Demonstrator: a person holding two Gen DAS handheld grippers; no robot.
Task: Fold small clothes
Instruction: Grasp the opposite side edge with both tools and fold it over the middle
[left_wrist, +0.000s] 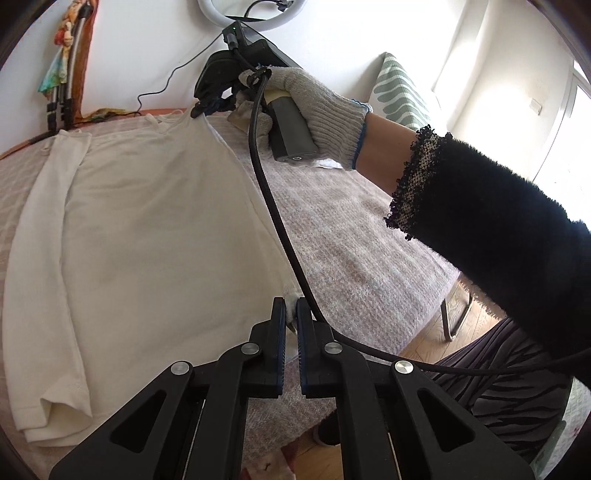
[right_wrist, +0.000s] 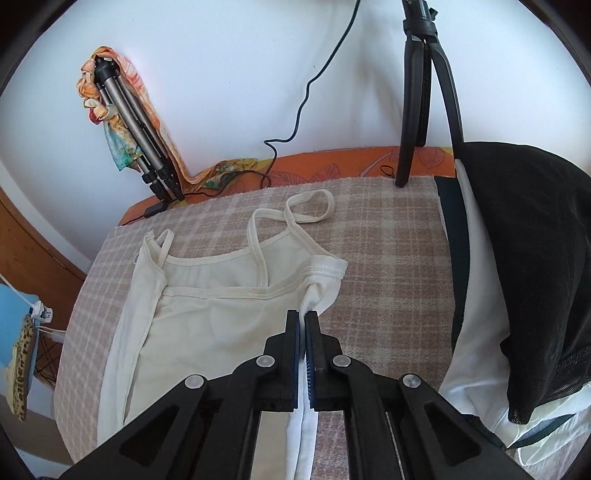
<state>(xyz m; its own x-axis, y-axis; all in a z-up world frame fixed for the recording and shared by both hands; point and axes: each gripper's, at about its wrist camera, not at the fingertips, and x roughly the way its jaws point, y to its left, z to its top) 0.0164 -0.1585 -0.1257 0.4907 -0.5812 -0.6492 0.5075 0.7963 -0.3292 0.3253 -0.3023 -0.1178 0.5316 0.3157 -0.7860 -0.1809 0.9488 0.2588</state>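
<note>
A cream strappy camisole (left_wrist: 147, 236) lies flat on the checked blanket (left_wrist: 351, 240), its left side folded in. My left gripper (left_wrist: 291, 308) is shut on the camisole's lower right corner. My right gripper (left_wrist: 207, 105), held by a gloved hand (left_wrist: 314, 107), pinches the top right corner by the armhole. In the right wrist view, the right gripper (right_wrist: 303, 317) is shut on the side edge of the camisole (right_wrist: 221, 306), just below the armhole. One thin strap (right_wrist: 310, 206) loops on the blanket (right_wrist: 388, 258) beyond it.
A pile of black and white clothes (right_wrist: 517, 277) sits at the right. A tripod (right_wrist: 140, 140) draped with a coloured scarf leans on the wall. A black stand (right_wrist: 417, 110) and a cable (right_wrist: 306, 96) are at the back. The blanket's edge (left_wrist: 424, 325) drops to a wooden floor.
</note>
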